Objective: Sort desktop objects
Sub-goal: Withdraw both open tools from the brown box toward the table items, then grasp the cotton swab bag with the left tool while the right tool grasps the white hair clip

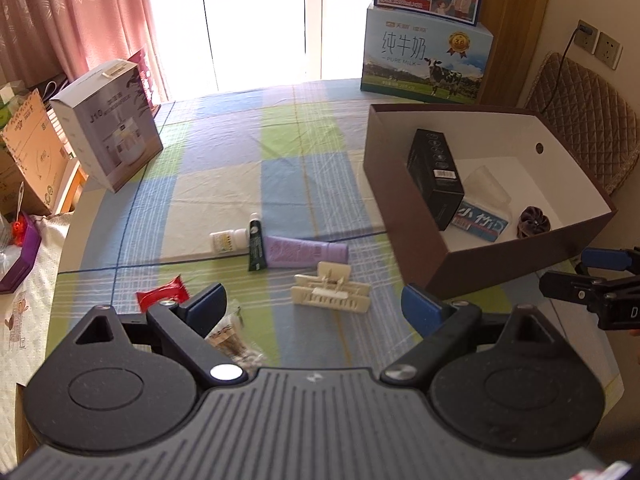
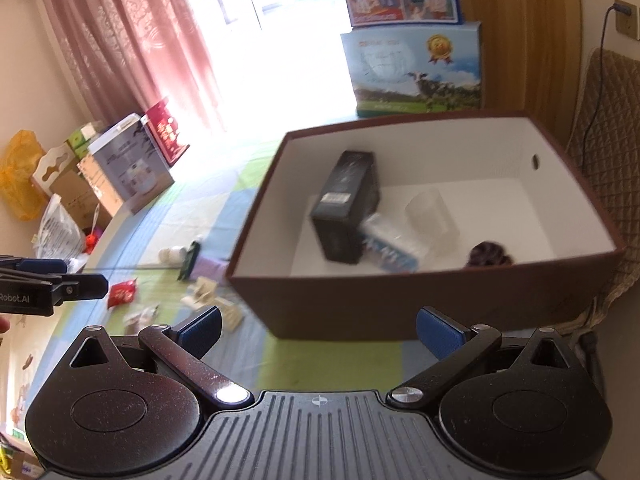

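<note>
Both tools hang over the checked-cloth surface (image 1: pixel 224 184), fingers spread wide with nothing between them: the left tool (image 1: pixel 316 306) above a cream plastic clip (image 1: pixel 331 294), the right tool (image 2: pixel 318 330) before the brown cardboard box (image 2: pixel 360 304). Inside it lie a black carton (image 1: pixel 434 178) and blue packet (image 1: pixel 482 222). A lilac tube (image 1: pixel 306 252) rests beyond the clip.

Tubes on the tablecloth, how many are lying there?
2: a dark green tube beside the white bottle, and a purple tube touching it. Others may be hidden.
</note>
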